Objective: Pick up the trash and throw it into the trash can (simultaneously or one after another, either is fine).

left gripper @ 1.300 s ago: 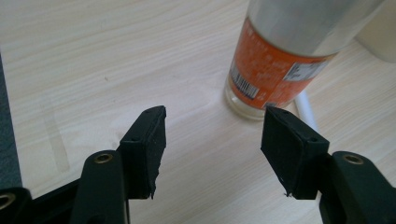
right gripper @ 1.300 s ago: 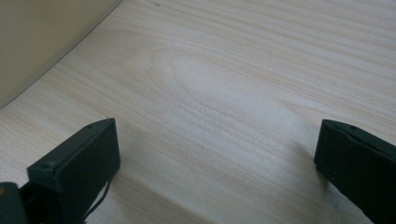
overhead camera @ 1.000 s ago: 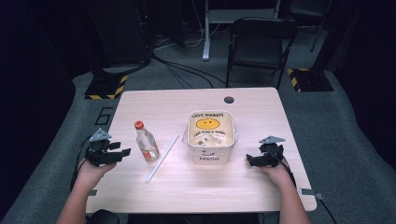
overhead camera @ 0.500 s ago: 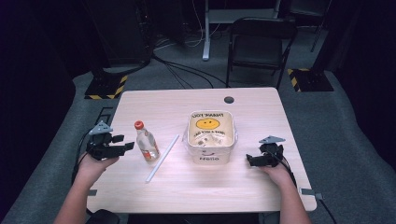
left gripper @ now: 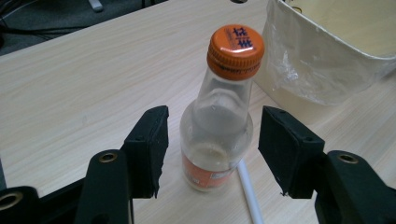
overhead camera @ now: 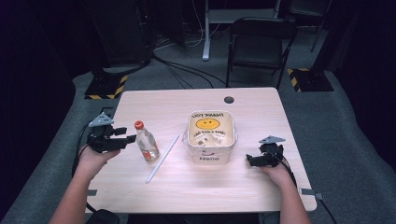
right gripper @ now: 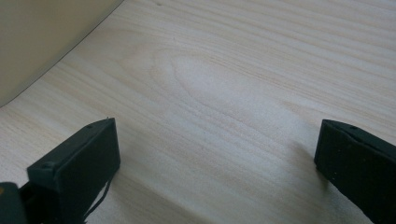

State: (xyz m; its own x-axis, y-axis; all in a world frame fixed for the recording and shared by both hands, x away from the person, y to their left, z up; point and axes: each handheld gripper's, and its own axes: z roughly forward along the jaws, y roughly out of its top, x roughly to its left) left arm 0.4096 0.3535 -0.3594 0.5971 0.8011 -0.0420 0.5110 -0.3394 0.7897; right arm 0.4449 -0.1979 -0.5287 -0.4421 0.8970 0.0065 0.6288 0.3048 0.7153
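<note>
The left tongs (left gripper: 212,149) stand released, their two black jaws wide apart with the bottle (left gripper: 219,121) upright between them, a clear gap on each side and no touching. The left gripper view shows the bottle's orange cap, clear glass neck and orange label close up, a white stick (left gripper: 250,193) lying on the counter just behind the bottle's base, and the plastic-lined wall of the tub (left gripper: 322,60) beyond. From the high view the left tongs (overhead camera: 126,138) sit near the counter's left edge, held in the left hand (overhead camera: 95,156), pointing toward the bottle (overhead camera: 145,141); that view also shows the stick (overhead camera: 162,151) running slantwise between bottle and tub (overhead camera: 210,137), which the close view cuts off. The right tongs (right gripper: 217,158) are released too, jaws far apart over bare wood, nothing between them, with the tub's pale wall (right gripper: 42,42) at the upper left of the right gripper view. In the high view the right tongs (overhead camera: 254,160) lie low near the counter's (overhead camera: 261,196) right edge, just right of the tub, held by the right hand (overhead camera: 275,172). The tub, with a yellow smiley face inside, stands about mid-counter. The far half of the counter is open apart from a round hole (overhead camera: 229,99) near the far edge, and the near edge is open between the two forearms. A folding chair (overhead camera: 259,44) stands on the floor beyond the far edge.
</note>
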